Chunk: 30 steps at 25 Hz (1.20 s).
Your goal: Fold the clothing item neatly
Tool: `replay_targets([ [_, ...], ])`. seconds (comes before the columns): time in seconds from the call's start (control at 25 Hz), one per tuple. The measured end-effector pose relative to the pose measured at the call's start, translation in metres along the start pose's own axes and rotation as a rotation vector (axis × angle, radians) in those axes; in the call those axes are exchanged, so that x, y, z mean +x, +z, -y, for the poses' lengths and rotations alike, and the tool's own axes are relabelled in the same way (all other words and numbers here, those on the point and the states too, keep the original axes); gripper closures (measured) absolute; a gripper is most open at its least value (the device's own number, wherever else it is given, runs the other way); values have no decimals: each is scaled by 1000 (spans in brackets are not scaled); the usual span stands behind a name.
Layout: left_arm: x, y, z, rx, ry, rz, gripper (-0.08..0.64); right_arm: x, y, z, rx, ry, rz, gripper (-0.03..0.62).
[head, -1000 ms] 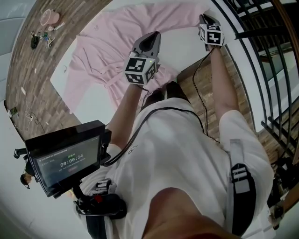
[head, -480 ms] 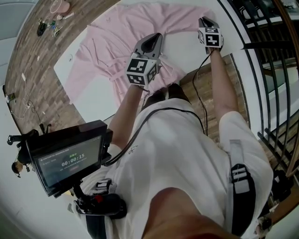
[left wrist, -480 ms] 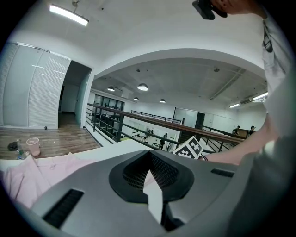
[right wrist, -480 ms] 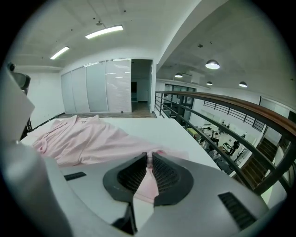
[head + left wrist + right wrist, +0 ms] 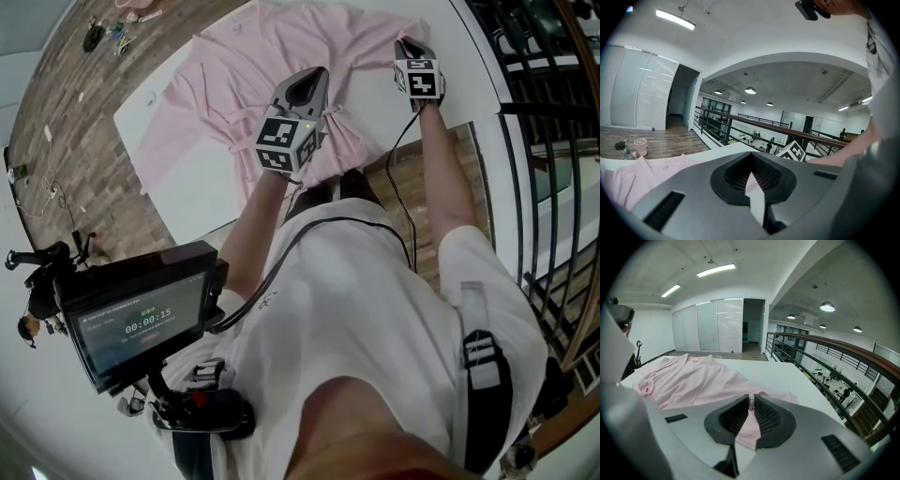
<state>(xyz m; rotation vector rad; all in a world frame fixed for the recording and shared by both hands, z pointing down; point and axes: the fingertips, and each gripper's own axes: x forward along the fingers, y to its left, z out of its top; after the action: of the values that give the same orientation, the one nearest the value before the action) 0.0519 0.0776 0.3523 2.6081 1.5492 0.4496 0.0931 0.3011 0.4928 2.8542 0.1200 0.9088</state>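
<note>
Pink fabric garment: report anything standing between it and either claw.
Nothing visible does. The left claw and right claw are each closed on an edge of the pink fabric garment, spread on the white table.

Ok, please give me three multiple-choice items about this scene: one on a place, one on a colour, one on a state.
1. Where does the garment lie?
A. in a basket
B. on the white table
C. on a chair

2. Which colour is the garment?
A. pink
B. dark blue
C. green

3. How do the jaws of the right gripper stand?
A. wide open with nothing between them
B. closed on a spoon
C. closed on the garment's cloth

Answers:
1 B: the head view shows the garment spread flat on the white table.
2 A: its cloth is pale pink in every view.
3 C: the right gripper view shows pink cloth pinched between the two jaws.
</note>
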Motion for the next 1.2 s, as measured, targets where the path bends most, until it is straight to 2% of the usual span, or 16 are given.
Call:
replay_targets([
  [1.2,-27,-16,-27,-11,59,0,558,27,3,-54,-54,75,-8,549],
])
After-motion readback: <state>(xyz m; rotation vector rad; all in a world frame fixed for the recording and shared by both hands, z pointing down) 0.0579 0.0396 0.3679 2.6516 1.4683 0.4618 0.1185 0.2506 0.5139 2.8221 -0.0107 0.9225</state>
